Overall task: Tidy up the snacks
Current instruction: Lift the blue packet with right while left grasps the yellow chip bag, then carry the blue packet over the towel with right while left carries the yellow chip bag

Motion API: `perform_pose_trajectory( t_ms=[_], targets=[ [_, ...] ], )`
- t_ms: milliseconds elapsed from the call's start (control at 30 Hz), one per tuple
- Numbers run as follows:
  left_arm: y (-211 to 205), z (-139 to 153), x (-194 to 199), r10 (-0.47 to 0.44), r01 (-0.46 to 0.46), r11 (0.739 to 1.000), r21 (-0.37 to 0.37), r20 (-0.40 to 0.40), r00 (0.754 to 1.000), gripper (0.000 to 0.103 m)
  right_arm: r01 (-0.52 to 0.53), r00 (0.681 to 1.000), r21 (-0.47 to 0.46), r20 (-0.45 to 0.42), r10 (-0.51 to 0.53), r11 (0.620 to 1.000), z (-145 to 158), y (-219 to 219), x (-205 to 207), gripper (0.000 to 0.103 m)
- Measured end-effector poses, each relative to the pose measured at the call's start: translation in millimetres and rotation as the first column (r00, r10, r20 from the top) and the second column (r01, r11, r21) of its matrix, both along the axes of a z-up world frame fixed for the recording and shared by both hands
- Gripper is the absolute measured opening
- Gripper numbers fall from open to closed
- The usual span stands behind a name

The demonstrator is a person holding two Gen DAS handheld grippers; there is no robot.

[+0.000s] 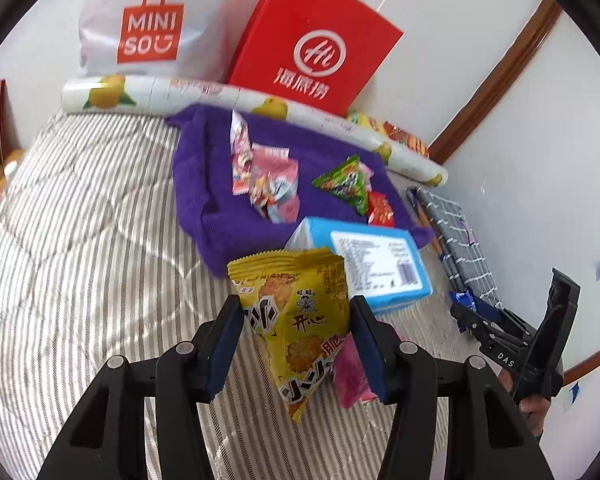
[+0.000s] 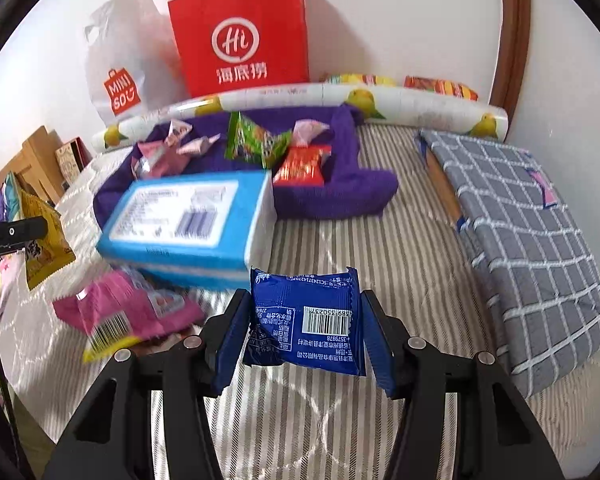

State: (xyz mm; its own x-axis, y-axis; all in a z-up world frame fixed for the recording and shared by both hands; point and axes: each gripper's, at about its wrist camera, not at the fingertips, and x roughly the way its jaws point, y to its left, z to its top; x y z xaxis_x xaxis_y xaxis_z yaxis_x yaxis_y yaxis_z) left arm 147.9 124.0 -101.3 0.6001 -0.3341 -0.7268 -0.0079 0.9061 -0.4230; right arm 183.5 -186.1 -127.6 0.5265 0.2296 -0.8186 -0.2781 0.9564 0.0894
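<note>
Left gripper [image 1: 296,344] pinches a yellow snack packet [image 1: 296,320] between its blue pads, bottom centre of the left wrist view; packet hangs point-down above the striped bedding [image 1: 80,260]. A pink packet [image 1: 350,372] sits just behind the right pad, on the bedding.

Right gripper [image 2: 306,328] is closed on a blue snack packet [image 2: 306,320], barcode side facing the camera, lower centre of the right wrist view. The same gripper shows at the right edge of the left view, blue packet in its tips.

Just above both grippers: light blue box [image 1: 374,264], label side up, one end resting on the purple cloth [image 1: 204,184]. On the cloth, mid-frame: pink candy wrappers [image 1: 268,184], a green packet [image 1: 344,182], a red packet [image 1: 380,208].

Beyond the cloth, a long roll with lemon print [image 1: 148,94] lies along the wall. Behind it, upper frame, a white MINISO bag [image 1: 152,28] and a red paper bag [image 1: 316,44] lean on the wall. More snack packs [image 2: 440,86] behind the roll's right end.

Right side of the right view: grey checked fabric item [image 2: 532,232] on the bedding. The pink packet with its yellow barcode end [image 2: 124,316] lies lower left there.
</note>
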Motion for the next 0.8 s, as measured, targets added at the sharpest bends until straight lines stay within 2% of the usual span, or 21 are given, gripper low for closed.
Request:
perform_pose_trajectory(
  t_ms=[433,800],
  targets=[
    [-1,45,36,0.004,-0.008,0.998,0.058,0.069,0.998,0.052,0.002,0.997,0.035,0.074,-0.005,0.999,56,18,55,0.054],
    [6,63,90,0.037,-0.045,0.994,0.099,0.087,0.996,0.052,-0.038,0.996,0.081,0.089,0.031,0.996,76,36,127,0.054]
  ],
)
